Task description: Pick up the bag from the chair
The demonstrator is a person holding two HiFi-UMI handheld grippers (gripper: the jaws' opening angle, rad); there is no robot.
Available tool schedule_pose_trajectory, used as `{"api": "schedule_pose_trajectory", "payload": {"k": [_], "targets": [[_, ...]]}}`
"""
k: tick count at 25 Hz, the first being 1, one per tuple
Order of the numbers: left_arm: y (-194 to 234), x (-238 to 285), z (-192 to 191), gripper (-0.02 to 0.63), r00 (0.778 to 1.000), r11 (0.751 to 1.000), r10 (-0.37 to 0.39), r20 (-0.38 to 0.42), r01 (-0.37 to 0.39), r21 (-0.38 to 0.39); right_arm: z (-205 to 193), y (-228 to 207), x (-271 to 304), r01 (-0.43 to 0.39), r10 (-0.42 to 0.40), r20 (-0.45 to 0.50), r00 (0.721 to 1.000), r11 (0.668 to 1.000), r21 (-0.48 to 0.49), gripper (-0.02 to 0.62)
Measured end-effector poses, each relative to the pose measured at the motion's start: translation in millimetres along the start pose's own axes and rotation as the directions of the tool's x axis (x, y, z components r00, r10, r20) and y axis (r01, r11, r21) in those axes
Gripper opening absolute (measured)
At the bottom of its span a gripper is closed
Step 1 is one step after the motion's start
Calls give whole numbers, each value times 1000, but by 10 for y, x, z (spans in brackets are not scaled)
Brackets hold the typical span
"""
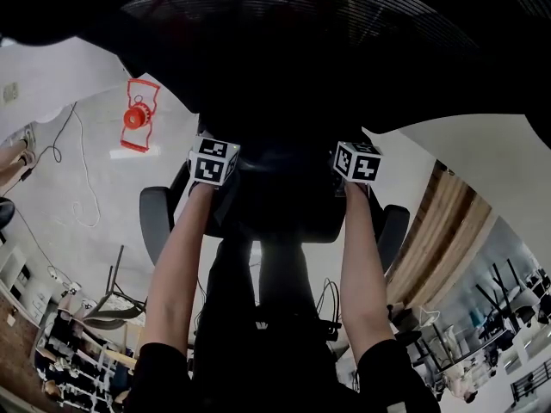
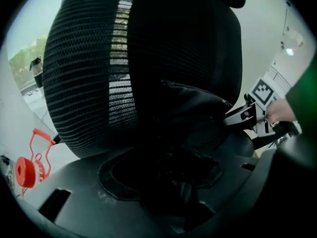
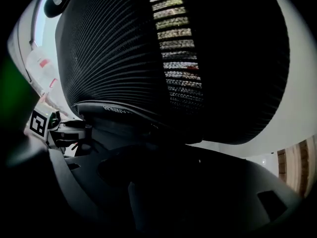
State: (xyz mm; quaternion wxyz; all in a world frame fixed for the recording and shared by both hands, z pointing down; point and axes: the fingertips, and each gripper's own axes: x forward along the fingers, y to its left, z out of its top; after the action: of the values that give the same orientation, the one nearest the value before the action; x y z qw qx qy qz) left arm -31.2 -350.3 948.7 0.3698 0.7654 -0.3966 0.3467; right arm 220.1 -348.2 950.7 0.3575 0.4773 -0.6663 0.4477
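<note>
A black bag (image 1: 284,192) lies on the seat of a black mesh-backed office chair (image 1: 301,50). Both arms reach down to it. My left gripper (image 1: 225,186) is at the bag's left side and my right gripper (image 1: 349,183) at its right side, fingertips lost in the dark fabric. In the left gripper view crumpled black bag fabric (image 2: 193,113) sits between my left gripper's (image 2: 173,182) jaws, and the right gripper (image 2: 233,117) pinches the bag's far edge. The right gripper view is very dark; it shows the left gripper (image 3: 84,130) against the bag (image 3: 129,133).
The chair's mesh backrest (image 2: 99,73) rises close behind the bag, with armrests (image 1: 155,218) on both sides. An orange reel-like object (image 1: 138,114) and a white cable (image 1: 82,179) lie on the floor to the left. Other chairs and desks stand further off.
</note>
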Motion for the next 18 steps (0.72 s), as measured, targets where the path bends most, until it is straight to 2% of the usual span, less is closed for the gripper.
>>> {"api": "schedule_pose_trajectory", "payload": {"k": [3,8,11,18], "targets": [[7,-5,-7,200,1000,1000,11,-2,-11,-3,-3,51,13,-4,4,-4,1000,1000,-22,248],[-21,-15,-55,145,1000,1000,-6,-14,6,15,-25,56,9,-19,19,-23,1000,1000,-4,218],[-43,-41,-76,125,999,999,-18,-26,19,36,-36,75,0,-14,14,-28,1000,1000,-3,197],[-137,-127,-127,100,999,998,-32,1,32,44,-87,128,-100,4,-4,3,1000,1000,-7,161]]}}
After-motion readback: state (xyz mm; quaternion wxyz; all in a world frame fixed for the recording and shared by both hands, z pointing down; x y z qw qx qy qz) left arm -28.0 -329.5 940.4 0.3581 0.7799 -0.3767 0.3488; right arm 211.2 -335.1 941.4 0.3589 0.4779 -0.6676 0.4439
